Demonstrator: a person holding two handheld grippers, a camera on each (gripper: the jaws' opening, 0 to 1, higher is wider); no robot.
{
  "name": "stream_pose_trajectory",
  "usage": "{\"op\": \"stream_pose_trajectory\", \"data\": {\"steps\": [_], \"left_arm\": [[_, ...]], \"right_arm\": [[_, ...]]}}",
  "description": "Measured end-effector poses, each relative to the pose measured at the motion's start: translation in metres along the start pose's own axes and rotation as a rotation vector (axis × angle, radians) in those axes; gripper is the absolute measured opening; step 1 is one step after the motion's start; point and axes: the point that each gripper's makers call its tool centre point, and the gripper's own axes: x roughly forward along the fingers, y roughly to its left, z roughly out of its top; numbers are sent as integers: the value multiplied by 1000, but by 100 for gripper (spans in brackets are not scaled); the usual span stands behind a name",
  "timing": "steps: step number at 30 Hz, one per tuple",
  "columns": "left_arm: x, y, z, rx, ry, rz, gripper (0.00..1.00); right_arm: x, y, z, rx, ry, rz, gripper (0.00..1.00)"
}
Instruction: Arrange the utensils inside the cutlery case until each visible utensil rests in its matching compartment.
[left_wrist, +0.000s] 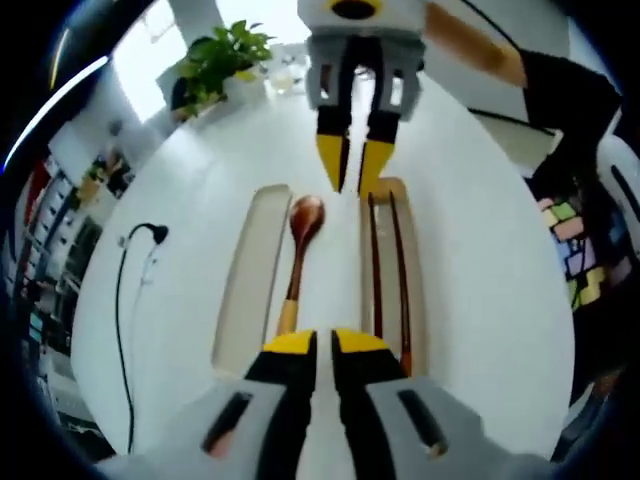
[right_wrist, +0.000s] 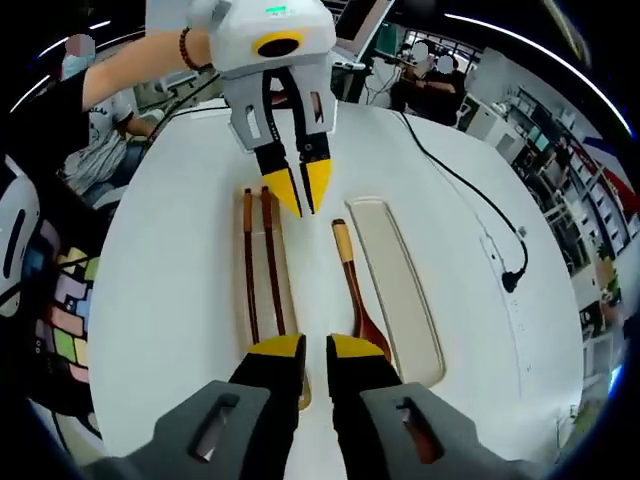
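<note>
Though brown-bowled, spoon (left_wrist: 300, 250) yellow-tipped

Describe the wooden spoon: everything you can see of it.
The wooden spoon is reddish-brown with an oval bowl, a slim dark handle and a paler, tan handle end. It lies flat on the white table, lengthwise in the gap between the two long tray halves, the empty tray on one side and the one holding the chopsticks on the other. Neither gripper grips it.
</note>
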Motion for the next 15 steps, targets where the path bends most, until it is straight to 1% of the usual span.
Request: {"op": "stream_pose_trajectory", "data": {"steps": [1,2,4,5,6,7,9,11,13,15], "left_arm": [[2,2,-1,-5,7,9,6],[2,10,-6,-1,43,48,6],[3,21,-10,30,84,100,5],[6,19,-10,20,81,82,5],[8,18,-11,-17,90,66,6],[9,20,-10,-18,87,71,6],[13,21,-10,-7,94,73,7],[18,23,-11,-3,103,71,8],[21,22,-12,-14,109,60,7],[24,23,-13,-24,112,55,8]], "right_arm": [[2,-2,-3,0,12,-5,11],[4,-4,-5,3,19,-10,12],[7,-9,-12,31,35,-17,14],[10,-10,-16,42,43,-18,15],[12,-13,-19,52,52,-22,16],[13,-17,-23,71,60,-36,19],[17,-23,-27,85,62,-55,20],[21,-28,-31,101,67,-62,20],[25,-30,-33,113,71,-68,22],[29,-30,-35,124,79,-64,22]]}}
